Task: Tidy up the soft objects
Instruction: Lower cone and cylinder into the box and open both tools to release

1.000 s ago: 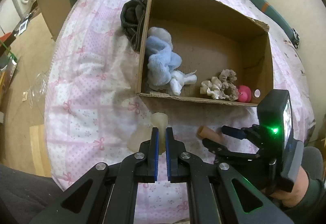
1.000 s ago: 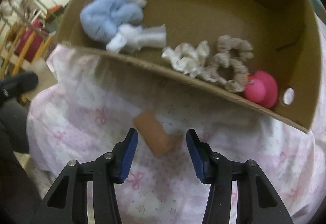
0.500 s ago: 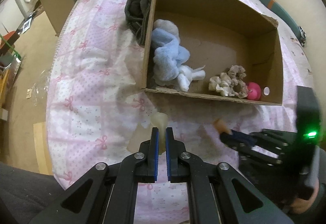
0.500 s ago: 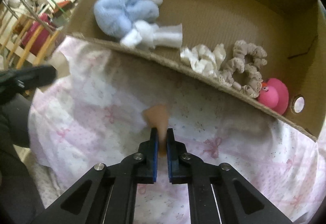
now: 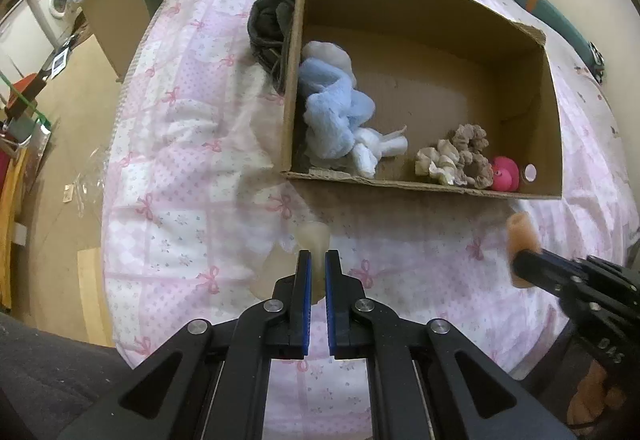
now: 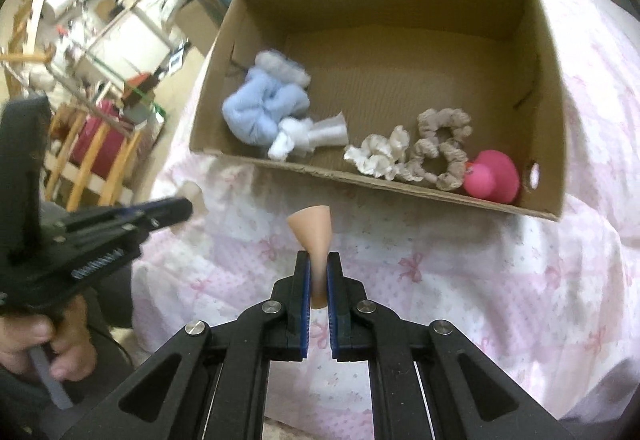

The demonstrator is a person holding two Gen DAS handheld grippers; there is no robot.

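Right claw (image 6: 318,282) pinches a squashed tan foam piece (image 6: 311,230); left claw (image 5: 314,272) grips a cream one (image 5: 315,240). Either could slip short of the cardboard box (image 6: 554,128) ahead.

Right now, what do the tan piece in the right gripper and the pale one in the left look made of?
Tan piece: likely soft foam or silicone, matte; it pinches thin between the pads. Pale piece: similar, translucent cream, probably silicone. Neither is certain.
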